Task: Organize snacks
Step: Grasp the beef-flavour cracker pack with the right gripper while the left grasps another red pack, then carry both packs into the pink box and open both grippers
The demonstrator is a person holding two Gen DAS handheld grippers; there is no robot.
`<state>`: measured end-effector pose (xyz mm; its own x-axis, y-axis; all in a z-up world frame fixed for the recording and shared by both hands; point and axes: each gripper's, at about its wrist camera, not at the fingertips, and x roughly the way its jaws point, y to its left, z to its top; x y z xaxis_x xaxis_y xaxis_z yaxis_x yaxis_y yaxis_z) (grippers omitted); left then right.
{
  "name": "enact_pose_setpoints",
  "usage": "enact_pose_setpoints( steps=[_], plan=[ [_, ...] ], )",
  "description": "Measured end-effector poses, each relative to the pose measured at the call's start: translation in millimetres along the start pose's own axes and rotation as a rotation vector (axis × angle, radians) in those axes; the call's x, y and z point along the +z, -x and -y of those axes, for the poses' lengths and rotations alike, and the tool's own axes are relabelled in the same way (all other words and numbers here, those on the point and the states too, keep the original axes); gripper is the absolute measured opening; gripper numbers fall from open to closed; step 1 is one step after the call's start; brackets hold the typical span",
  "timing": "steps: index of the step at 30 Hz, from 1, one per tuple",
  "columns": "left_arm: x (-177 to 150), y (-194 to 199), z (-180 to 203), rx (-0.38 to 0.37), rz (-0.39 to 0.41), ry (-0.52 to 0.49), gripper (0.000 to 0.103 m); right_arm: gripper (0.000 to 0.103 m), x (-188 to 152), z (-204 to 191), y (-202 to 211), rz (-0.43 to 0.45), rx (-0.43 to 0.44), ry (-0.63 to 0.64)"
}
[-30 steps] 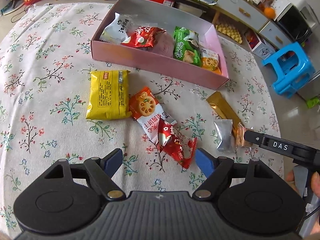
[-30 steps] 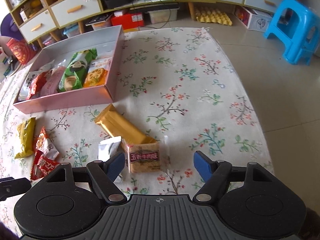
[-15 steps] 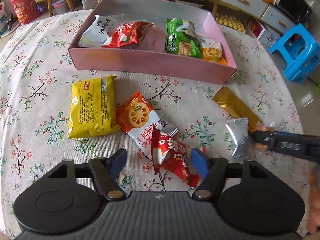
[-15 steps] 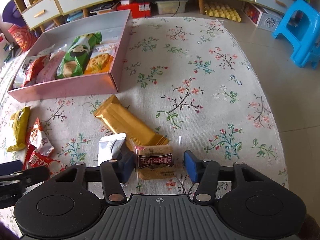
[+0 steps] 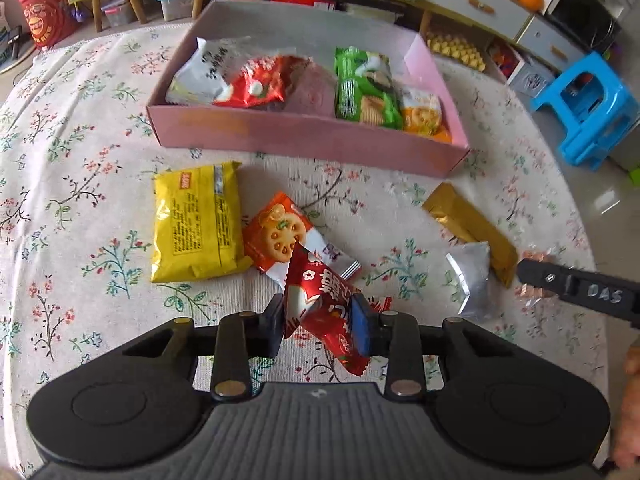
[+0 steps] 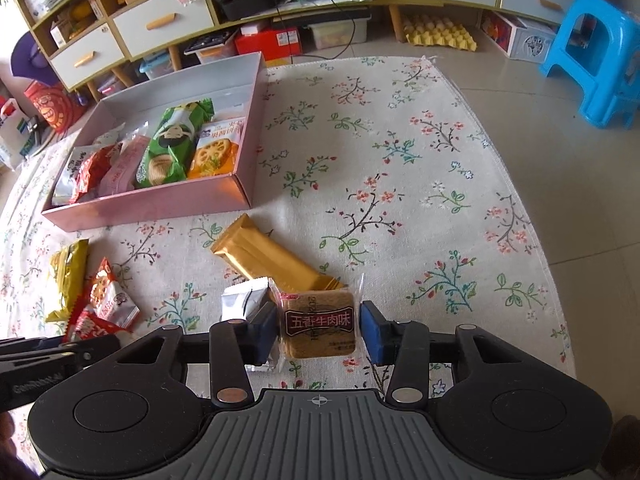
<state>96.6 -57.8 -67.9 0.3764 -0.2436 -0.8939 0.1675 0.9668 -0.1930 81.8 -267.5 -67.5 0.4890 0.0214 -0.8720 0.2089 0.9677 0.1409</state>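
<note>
A pink box (image 5: 304, 142) with several snack packets stands at the back of the floral cloth; it also shows in the right wrist view (image 6: 152, 204). My left gripper (image 5: 320, 322) is shut on a red snack packet (image 5: 324, 304), lifted at one end. My right gripper (image 6: 318, 328) is shut on a clear-wrapped brown biscuit packet (image 6: 318, 326). Loose on the cloth lie a yellow packet (image 5: 198, 222), an orange lotus-root packet (image 5: 280, 240), a gold bar (image 5: 470, 228) and a silver packet (image 5: 472, 280).
The cloth-covered table (image 6: 400, 160) ends at the right, with tiled floor beyond. A blue plastic stool (image 6: 596, 52) stands on the floor to the right. Drawers and shelves with clutter (image 6: 160, 20) run along the back.
Both grippers moved forward over their packets and closed: the left on the red packet, the right on the biscuit packet. The red packet now tilts up between the left fingers.
</note>
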Motion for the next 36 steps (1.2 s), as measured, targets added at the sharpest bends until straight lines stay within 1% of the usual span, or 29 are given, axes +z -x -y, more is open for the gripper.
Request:
enact_pose_setpoints(
  steps=[5, 9, 13, 18, 25, 29, 33, 36],
  plan=[
    [8.2, 22.7, -12.2, -0.046, 0.065, 0.044, 0.031, 0.041, 1.1, 3.0, 1.8, 0.011, -0.007, -0.017],
    [22.0, 39.6, -35.6, -0.063, 0.133, 0.126, 0.031, 0.041, 1.9, 4.6, 3.0, 0.02, -0.009, -0.025],
    [34.8, 46.7, -64.6, -0.057, 0.175, 0.22, 0.031, 0.039, 2.3, 4.9, 5.7, 0.031, -0.005, -0.035],
    [40.8, 46.8, -82.9, -0.048, 0.207, 0.297, 0.031, 0.039, 5.1, 1.4, 9.5, 0.053, 0.002, -0.039],
    [43.6, 52.1, -87.1, -0.056, 0.242, 0.289, 0.031, 0.039, 8.0, -13.7, 13.5, 0.085, 0.0, -0.006],
    [47.9, 50.5, -87.0, -0.073, 0.258, 0.27, 0.031, 0.039, 10.9, -20.1, 18.6, 0.104, 0.039, -0.005],
    [56.0, 44.6, -83.8, -0.086, 0.27, 0.257, 0.031, 0.039, 19.9, -30.1, 16.2, 0.118, 0.04, 0.002],
    [63.4, 41.4, -82.5, -0.095, 0.279, 0.245, 0.031, 0.039, 27.2, -36.8, 11.8, 0.117, 0.062, -0.005]
  ],
)
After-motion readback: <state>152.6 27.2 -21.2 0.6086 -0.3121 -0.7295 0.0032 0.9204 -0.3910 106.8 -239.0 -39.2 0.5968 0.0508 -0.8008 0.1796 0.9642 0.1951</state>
